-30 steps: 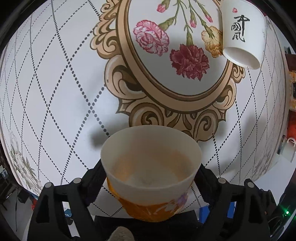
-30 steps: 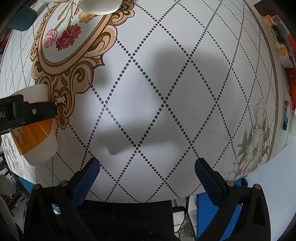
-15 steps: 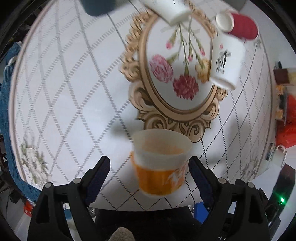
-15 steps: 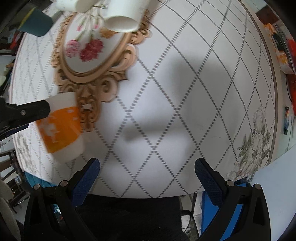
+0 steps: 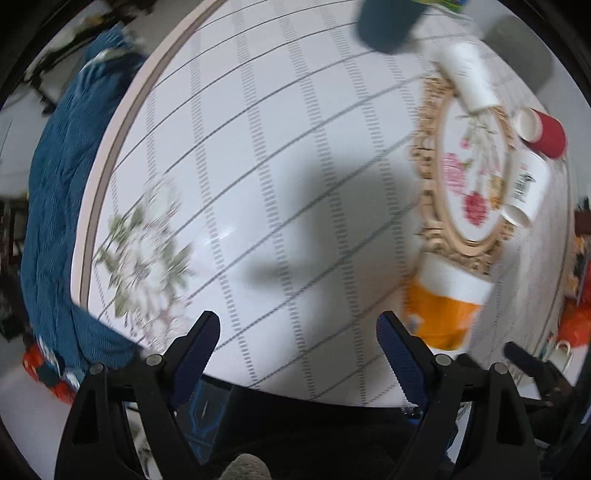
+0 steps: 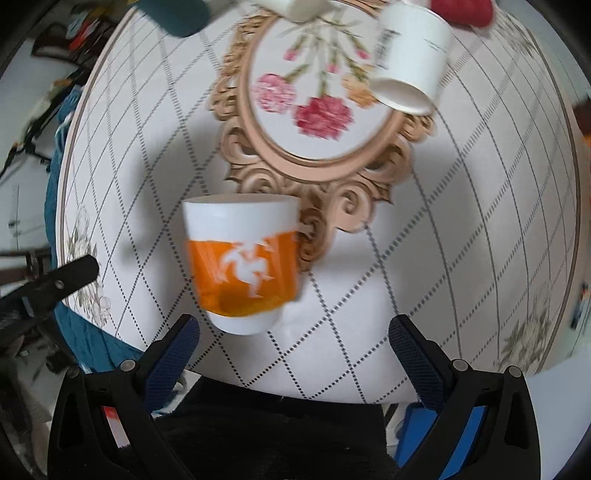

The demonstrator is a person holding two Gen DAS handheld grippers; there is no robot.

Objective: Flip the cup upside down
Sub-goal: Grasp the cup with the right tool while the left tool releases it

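A white cup with an orange band (image 6: 242, 264) stands on the round table, rim down against the cloth, just in front of the gold floral medallion (image 6: 317, 107). It also shows at the right of the left wrist view (image 5: 447, 295). My left gripper (image 5: 297, 332) is open and empty, drawn back to the left of the cup; one of its fingers (image 6: 62, 280) shows at the left edge of the right wrist view. My right gripper (image 6: 291, 332) is open and empty, facing the cup from close by.
A white cup with black writing (image 6: 412, 61), a red cup (image 5: 543, 131), another white cup (image 5: 471, 79) and a dark teal cup (image 5: 388, 24) stand around the medallion. Blue cloth (image 5: 51, 192) hangs off the table's left edge (image 5: 110, 155).
My left gripper let go of the orange cup, which now stands on the table, and pulled back to the left. The right gripper swung to face the cup.
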